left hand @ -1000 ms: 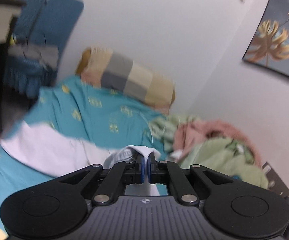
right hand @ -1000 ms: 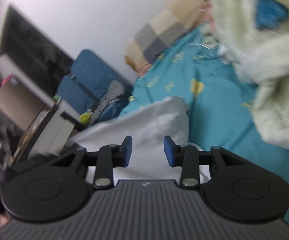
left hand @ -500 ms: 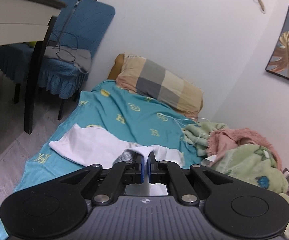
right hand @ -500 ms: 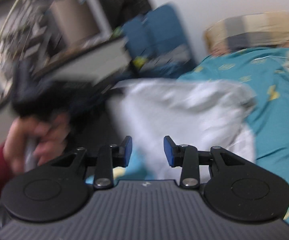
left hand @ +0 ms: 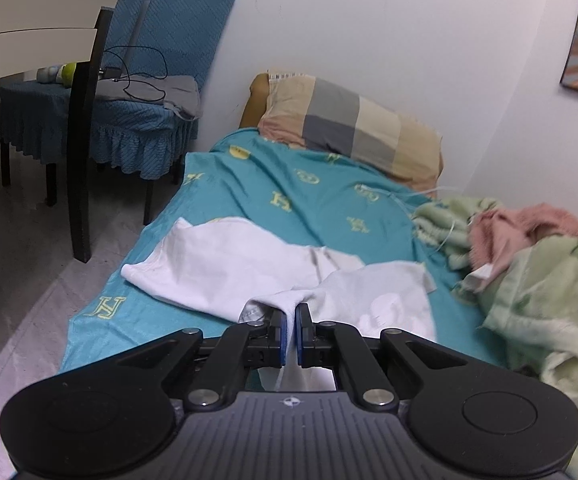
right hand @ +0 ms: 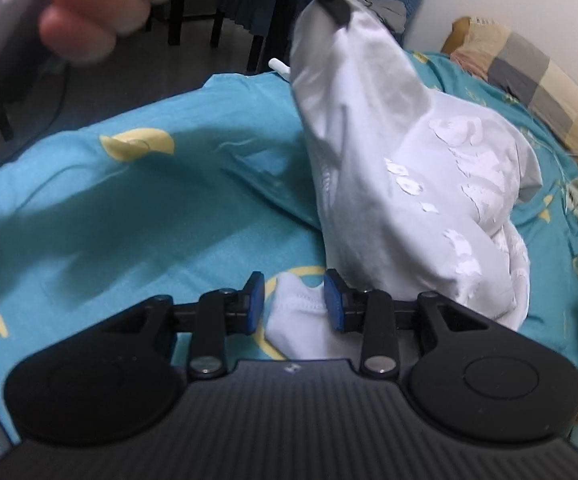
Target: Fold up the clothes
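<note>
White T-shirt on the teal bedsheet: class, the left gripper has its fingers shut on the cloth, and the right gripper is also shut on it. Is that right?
Not quite. The left gripper is indeed shut on the white T-shirt, lying on the teal bedsheet. But the right wrist view shows the right gripper open, its fingers apart either side of a fold of the cloth, not clamped on it.

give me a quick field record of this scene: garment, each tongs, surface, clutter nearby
garment: white t-shirt, one part lifted, the rest on the bed
left tongs: shut on a pinch of the shirt
right tongs: open, a shirt edge lies between the fingers, not clamped
surface: teal bedsheet with yellow prints
clutter: green and pink blankets bunched by the wall, plaid pillow at the head
</note>
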### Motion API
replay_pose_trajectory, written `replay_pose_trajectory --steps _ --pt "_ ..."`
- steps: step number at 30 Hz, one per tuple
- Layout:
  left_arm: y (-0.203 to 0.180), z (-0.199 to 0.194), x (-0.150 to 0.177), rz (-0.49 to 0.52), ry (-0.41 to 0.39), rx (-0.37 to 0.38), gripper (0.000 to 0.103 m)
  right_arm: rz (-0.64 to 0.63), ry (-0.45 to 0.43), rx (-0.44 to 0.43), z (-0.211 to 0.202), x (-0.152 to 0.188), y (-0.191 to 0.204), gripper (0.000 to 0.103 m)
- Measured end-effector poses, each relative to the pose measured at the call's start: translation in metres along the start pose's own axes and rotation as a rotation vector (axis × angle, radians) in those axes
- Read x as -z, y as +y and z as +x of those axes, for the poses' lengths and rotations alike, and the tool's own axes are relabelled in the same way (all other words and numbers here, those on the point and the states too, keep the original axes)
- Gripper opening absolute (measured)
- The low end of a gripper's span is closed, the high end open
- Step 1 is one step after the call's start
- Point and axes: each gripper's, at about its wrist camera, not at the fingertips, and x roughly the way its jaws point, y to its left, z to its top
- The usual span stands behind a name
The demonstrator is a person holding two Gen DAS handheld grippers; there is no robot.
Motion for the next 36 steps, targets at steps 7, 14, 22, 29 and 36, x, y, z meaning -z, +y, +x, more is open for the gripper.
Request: replay_pose_trajectory --steps 7,14,22,29,36 --pt "0.004 0.014 0.007 0.017 0.04 -0.047 0.006 0.066 0.032 -0.055 0.009 0.004 -0.014 0.03" --pt "-0.003 -0.005 0.004 0.022 0.014 -0.006 0.023 0.325 -0.124 -0.138 -0.039 -0.011 -0.065 0.011" --pt "-0.023 -0.042 0.0 0.051 -0.052 0.09 0.044 0.657 -0.378 -0.226 -0.099 0.008 -0.148 0.01" --pt "-0.073 -0.081 0.02 0.279 -0.098 0.193 0.06 0.878 -0.516 -0.278 -0.124 0.028 -0.204 0.01" --pt "-0.121 -0.055 0.069 0.475 -0.048 0.139 0.06 0.878 -0.523 -0.313 -0.124 0.032 -0.204 0.01"
